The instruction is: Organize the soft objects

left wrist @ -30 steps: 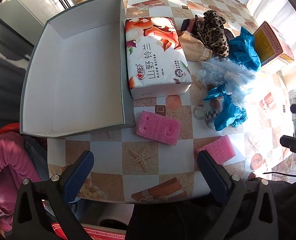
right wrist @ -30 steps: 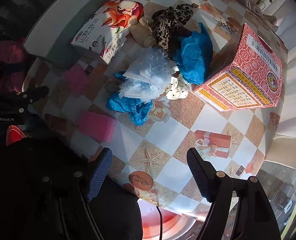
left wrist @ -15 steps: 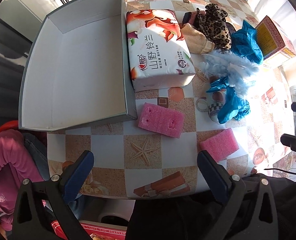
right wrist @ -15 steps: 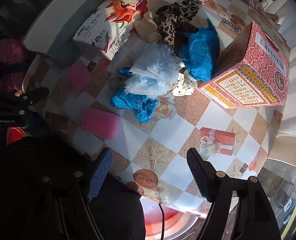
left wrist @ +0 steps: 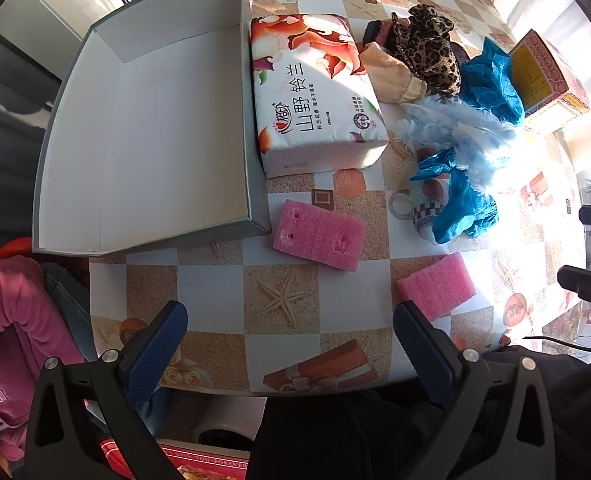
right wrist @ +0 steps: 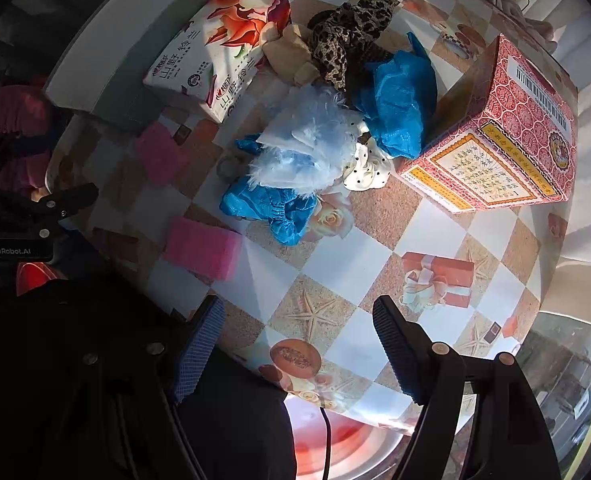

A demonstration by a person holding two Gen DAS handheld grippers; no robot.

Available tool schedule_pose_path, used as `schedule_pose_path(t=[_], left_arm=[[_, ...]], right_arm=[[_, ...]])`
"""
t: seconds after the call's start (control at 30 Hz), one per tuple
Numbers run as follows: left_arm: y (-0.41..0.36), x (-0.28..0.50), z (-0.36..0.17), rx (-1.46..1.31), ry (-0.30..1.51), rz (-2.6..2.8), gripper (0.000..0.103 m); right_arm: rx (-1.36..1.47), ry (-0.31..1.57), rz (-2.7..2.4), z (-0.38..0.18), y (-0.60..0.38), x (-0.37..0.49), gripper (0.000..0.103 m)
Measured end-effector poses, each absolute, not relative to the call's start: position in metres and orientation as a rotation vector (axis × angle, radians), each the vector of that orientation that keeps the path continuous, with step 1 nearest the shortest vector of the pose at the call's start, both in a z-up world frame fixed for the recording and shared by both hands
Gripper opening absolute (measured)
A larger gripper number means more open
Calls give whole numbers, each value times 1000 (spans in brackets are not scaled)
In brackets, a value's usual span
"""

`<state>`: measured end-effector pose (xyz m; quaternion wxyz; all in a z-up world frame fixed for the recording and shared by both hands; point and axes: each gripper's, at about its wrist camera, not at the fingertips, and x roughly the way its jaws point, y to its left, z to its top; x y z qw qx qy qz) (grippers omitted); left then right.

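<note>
An empty grey box (left wrist: 143, 132) with a white inside stands at the table's left. A tissue pack (left wrist: 311, 92) lies against its right wall. Two pink sponges lie near the front edge: one (left wrist: 319, 234) by the box corner, one (left wrist: 435, 284) further right. A pile of leopard cloth (left wrist: 427, 52), beige cloth (left wrist: 387, 74), light blue feathers (left wrist: 455, 128) and blue fabric (left wrist: 463, 204) lies right of the pack. My left gripper (left wrist: 291, 332) is open and empty above the front edge. My right gripper (right wrist: 299, 328) is open and empty, near the right sponge (right wrist: 203, 246).
A red patterned carton (right wrist: 495, 128) stands at the table's right beside the pile (right wrist: 315, 148). A small white dotted item (right wrist: 365, 168) lies by the feathers. The checked tablecloth (left wrist: 287, 292) covers the table. A pink garment (left wrist: 11, 320) lies below the table's left side.
Both grippers have moved forward over the table, so the box, pack and sponges sit lower and nearer in view. Both stay open and empty.
</note>
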<state>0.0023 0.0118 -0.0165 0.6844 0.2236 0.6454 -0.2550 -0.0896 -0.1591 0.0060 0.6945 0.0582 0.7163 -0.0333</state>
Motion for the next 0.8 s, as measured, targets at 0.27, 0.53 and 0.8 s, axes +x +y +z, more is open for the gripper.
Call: schedule_pose_path(t=[0.27, 0.53, 0.8], left_arm=[[9, -3, -16, 516, 1415, -577, 103], [15, -4, -15, 500, 1412, -577, 103], [14, -7, -15, 523, 1410, -586, 103]], right_arm=[[167, 1594, -91, 3, -162, -97, 78], [162, 1580, -90, 7, -158, -94, 78], [178, 1580, -99, 6, -158, -98, 78]])
